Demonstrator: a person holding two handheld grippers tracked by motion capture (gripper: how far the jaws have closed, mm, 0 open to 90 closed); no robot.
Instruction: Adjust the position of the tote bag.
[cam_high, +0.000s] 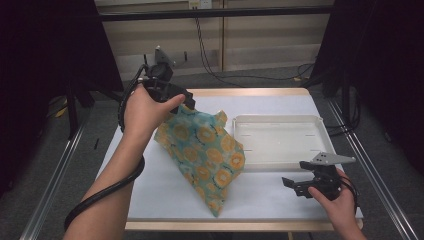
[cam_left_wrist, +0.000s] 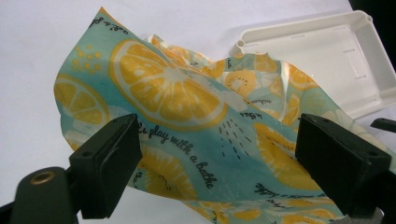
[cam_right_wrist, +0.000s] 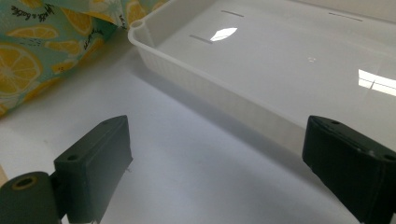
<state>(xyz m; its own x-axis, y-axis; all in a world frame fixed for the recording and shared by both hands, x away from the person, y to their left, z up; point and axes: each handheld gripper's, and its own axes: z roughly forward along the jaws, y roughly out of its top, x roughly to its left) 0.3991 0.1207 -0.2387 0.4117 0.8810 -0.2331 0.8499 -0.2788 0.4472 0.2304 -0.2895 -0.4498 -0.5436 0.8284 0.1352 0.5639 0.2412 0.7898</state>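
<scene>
Jaws of the left gripper stand wide around the raised far corner of the lemon-print cloth, not pinching it; right gripper open, empty, farther away.

High view: set above the near side of the table, facing forward and down, far enough off to take in the whole tabletop and the floor beyond.

Left gripper view: riding just behind the left tongs, looking along them at very close range onto the lemon-print cloth, with the white tray behind.

Right gripper view: riding on the right tongs, low over the table, facing the tray's near wall close up.

Shared by all three: the cloth's edge, the tray's corner and the white tabletop between.
</scene>
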